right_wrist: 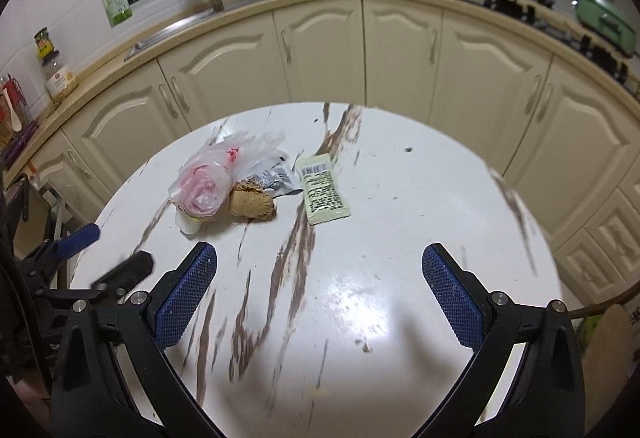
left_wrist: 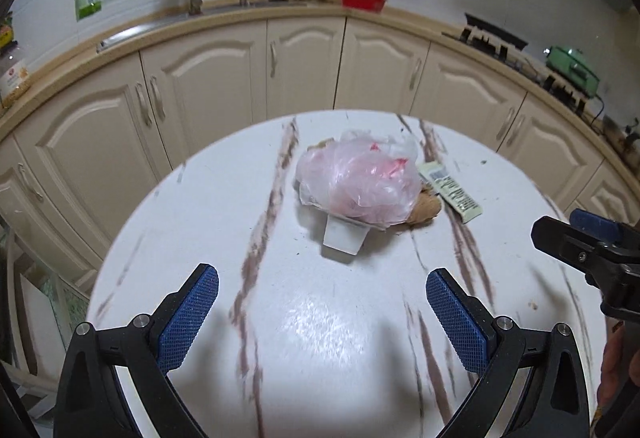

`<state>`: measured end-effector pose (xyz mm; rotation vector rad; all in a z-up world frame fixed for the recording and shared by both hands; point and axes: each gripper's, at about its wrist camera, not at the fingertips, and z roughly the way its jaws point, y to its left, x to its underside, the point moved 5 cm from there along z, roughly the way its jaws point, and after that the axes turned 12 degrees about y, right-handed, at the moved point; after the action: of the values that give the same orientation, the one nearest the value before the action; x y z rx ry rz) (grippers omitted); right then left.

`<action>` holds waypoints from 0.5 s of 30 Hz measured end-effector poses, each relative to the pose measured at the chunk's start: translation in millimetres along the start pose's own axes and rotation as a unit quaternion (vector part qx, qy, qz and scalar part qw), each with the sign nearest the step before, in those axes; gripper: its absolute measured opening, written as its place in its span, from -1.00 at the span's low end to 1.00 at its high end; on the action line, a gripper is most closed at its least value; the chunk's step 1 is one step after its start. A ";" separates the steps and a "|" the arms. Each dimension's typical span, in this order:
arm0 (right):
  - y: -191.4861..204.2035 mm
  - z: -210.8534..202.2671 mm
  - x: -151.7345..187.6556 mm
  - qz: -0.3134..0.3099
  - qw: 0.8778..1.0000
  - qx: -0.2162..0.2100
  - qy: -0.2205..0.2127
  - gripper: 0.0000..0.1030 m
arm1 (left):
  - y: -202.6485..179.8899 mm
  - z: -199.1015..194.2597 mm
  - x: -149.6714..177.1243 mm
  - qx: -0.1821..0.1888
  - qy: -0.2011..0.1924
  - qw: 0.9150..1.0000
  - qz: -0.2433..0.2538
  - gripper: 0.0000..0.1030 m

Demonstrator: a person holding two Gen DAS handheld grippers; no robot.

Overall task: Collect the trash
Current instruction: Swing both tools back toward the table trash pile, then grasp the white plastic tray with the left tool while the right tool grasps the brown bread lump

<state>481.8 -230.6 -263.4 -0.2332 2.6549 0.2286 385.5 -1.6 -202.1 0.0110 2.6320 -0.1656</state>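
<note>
the left gripper hangs above the round marble-patterned table with its blue-padded fingers spread wide and nothing between them. ahead of the fingers, a little toward the right one, lies the trash pile: a crumpled clear plastic bag with pink and red showing through it, heaped over a small white container. touching the bag's right side is a brown crumpled wad, and just beyond that a pale green snack wrapper lies flat.

the right gripper also hovers over the table, fingers wide apart and empty. from here the plastic bag sits ahead of the left finger, with the brown wad against its right side and a torn silvery wrapper behind it. the green wrapper lies ahead, between the two fingers, nearer the left one. small crumbs dot the tabletop between the fingers.
</note>
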 end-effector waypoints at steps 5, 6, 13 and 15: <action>-3.1 24.9 -12.5 -0.003 1.000 -0.014 0.017 0.93 | 1.1 43.2 -44.8 0.001 0.023 1.000 0.000 0.98; -3.8 27.4 -15.0 -0.002 1.000 -0.015 0.019 0.93 | 1.0 50.8 -50.9 0.000 0.025 1.000 0.000 0.98; 4.0 52.8 -27.2 -0.025 0.998 -0.032 0.041 0.90 | 11.7 86.8 -91.6 0.002 0.025 1.000 -0.001 0.50; 13.9 61.7 -29.1 -0.042 0.997 -0.039 0.050 0.87 | 17.4 91.1 -101.7 0.009 0.019 1.000 -0.004 0.32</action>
<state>531.1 -201.1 -302.5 -0.3889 2.7302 0.3002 519.0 7.0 -234.0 0.0097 2.6687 -0.1951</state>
